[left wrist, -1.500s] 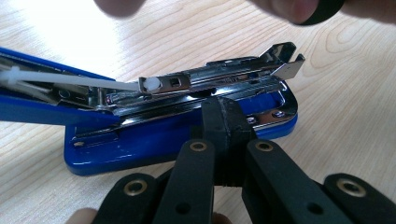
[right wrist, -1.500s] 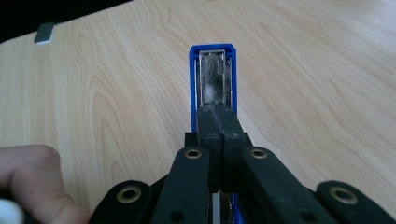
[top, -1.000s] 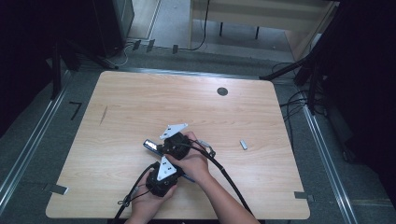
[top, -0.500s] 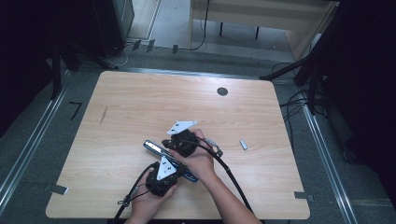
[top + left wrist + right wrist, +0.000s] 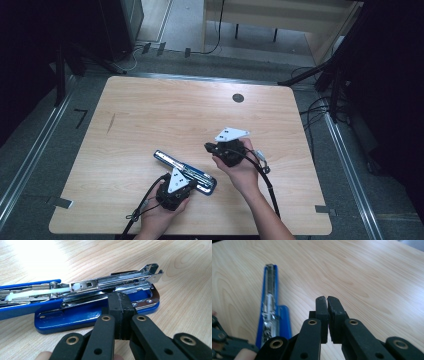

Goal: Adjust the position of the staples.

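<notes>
- High view: the blue stapler lies swung open flat on the wooden table, just ahead of the left gripper.
- Left gripper's jaws are pressed together, tips against the stapler's base; right gripper, beside the stapler, is pinched shut on nothing.
- Stapler looks rigid, hinged, fairly heavy, with slippery chrome; I'd grip its blue base.
- Table is smooth and bare around the stapler; dark floor and cables beyond.
</notes>
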Motion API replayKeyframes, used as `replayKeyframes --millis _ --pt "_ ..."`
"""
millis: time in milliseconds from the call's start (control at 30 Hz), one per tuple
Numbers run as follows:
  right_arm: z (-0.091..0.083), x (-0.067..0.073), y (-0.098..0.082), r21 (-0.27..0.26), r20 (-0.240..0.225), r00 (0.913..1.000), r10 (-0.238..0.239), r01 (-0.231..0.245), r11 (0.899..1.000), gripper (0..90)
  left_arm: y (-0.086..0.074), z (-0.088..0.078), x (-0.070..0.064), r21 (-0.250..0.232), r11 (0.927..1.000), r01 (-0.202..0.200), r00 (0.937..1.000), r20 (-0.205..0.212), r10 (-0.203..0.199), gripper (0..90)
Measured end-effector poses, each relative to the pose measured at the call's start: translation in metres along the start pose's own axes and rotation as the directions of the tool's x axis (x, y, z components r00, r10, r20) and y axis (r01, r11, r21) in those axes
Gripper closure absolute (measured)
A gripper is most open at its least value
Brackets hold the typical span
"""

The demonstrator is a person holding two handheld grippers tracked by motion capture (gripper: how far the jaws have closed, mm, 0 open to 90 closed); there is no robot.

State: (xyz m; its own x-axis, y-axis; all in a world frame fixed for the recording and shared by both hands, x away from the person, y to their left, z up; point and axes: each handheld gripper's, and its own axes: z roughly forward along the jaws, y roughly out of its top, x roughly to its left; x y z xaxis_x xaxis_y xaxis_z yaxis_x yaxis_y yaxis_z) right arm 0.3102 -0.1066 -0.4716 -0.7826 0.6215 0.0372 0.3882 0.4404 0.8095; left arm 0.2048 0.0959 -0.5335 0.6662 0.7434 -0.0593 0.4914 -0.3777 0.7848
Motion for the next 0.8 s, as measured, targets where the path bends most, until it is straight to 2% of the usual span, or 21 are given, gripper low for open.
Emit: replayKeyframes --millis 133,200,267,333,433,533,600,633,667,700,733,767,800 --pt "-0.009 -0.009 -0.009 0.000 0.026 0.9995 0.017 -0.017 1.000 89.4 0.000 0.000 0.000 0.000 1.0000 0.000 1.0000 -0.002 0.000 90.0" --pt "-0.017 -0.019 -0.019 0.004 0.048 0.9977 0.048 -0.048 0.999 90.0 0.000 0.000 0.000 0.000 1.0000 -0.001 1.0000 -0.002 0.001 90.0" --pt "-0.020 -0.021 -0.022 0.007 0.058 0.9967 0.057 -0.058 0.998 90.0 0.000 0.000 0.000 0.000 1.0000 0.000 1.0000 -0.002 0.000 90.0" --pt "-0.028 -0.030 -0.031 0.018 0.081 0.9941 0.072 -0.074 0.997 90.0 0.000 0.000 0.000 0.002 1.0000 0.000 1.0000 -0.001 0.000 90.0" --pt "-0.033 -0.036 -0.038 0.021 0.081 0.9929 0.087 -0.089 0.996 89.8 0.000 0.000 0.000 0.001 1.0000 0.000 1.0000 -0.001 0.000 90.0" --pt "-0.042 -0.043 -0.048 0.020 0.110 0.9894 0.095 -0.097 0.995 88.1 0.000 0.000 0.001 0.003 1.0000 0.001 1.0000 0.002 -0.001 90.0" --pt "-0.051 -0.051 -0.059 0.011 0.125 0.9847 0.122 -0.124 0.992 85.9 0.000 0.000 0.001 0.002 1.0000 0.003 1.0000 0.005 -0.003 90.0" --pt "-0.051 -0.051 -0.059 0.011 0.125 0.9847 0.122 -0.124 0.992 85.9 0.000 0.000 0.001 0.002 1.0000 0.003 1.0000 0.005 -0.003 90.0" --pt "-0.055 -0.057 -0.067 0.007 0.128 0.9800 0.152 -0.155 0.988 85.0 0.000 0.000 0.002 0.003 1.0000 0.006 0.9999 0.009 -0.006 90.0" --pt "-0.055 -0.057 -0.067 0.007 0.128 0.9800 0.152 -0.155 0.988 85.0 0.000 0.000 0.002 0.003 1.0000 0.006 0.9999 0.009 -0.006 90.0" --pt "-0.060 -0.063 -0.076 -0.002 0.141 0.9732 0.182 -0.183 0.983 84.8 0.000 0.000 0.002 0.003 1.0000 0.008 0.9999 0.009 -0.008 90.0" --pt "-0.060 -0.063 -0.076 -0.002 0.141 0.9732 0.182 -0.183 0.983 84.8 0.000 0.000 0.002 0.003 1.0000 0.006 0.9999 0.010 -0.006 90.0" --pt "-0.062 -0.070 -0.085 0.003 0.156 0.9671 0.201 -0.204 0.979 84.1 0.000 0.000 0.002 0.003 1.0000 0.005 0.9999 0.010 -0.005 90.0"
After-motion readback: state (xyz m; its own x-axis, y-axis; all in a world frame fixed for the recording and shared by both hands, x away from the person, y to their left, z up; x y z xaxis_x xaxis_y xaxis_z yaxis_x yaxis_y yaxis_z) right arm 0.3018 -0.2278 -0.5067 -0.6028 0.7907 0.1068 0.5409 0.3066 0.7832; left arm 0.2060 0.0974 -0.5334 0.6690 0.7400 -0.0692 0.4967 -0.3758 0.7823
